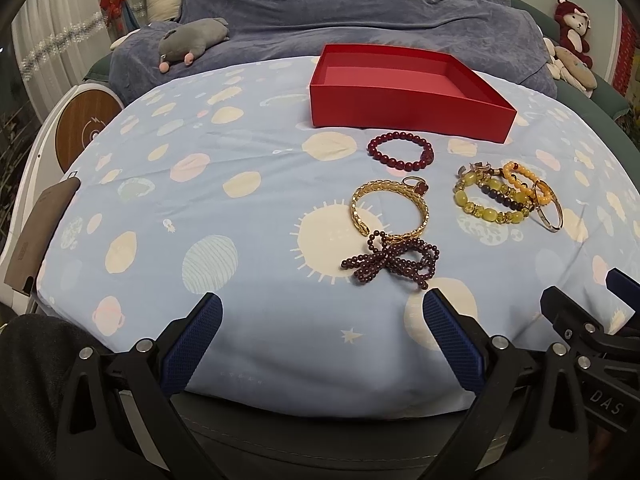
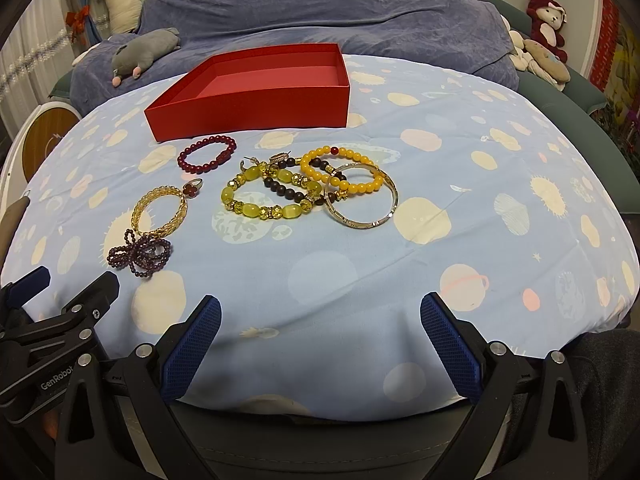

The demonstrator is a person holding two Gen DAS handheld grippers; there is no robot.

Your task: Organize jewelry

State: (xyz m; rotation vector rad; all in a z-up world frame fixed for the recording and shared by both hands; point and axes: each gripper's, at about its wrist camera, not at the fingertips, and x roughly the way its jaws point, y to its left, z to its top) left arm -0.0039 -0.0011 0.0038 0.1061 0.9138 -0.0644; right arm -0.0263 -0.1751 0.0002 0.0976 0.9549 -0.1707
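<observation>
An open, empty red box (image 1: 404,110) (image 2: 248,110) sits on the far part of the blue space-print cloth. In front of it lie a dark red bead bracelet (image 1: 401,151) (image 2: 207,153), a gold bangle (image 1: 390,209) (image 2: 160,212) with a red ring (image 1: 416,184) (image 2: 193,189) beside it, a tangled purple bead strand (image 1: 390,262) (image 2: 140,254), and a pile of yellow-green, orange and dark bead bracelets (image 1: 498,196) (image 2: 288,188) with a metal bangle (image 1: 550,206) (image 2: 362,196). My left gripper (image 1: 322,312) and right gripper (image 2: 320,312) are open, empty, near the front edge.
A blue blanket (image 1: 360,12) lies behind the cloth with a grey plush (image 1: 192,40) on it. Plush toys (image 1: 572,28) sit at the far right. A round wooden-faced device (image 1: 84,128) stands at the left. The right gripper's body (image 1: 592,340) shows at the left view's right edge.
</observation>
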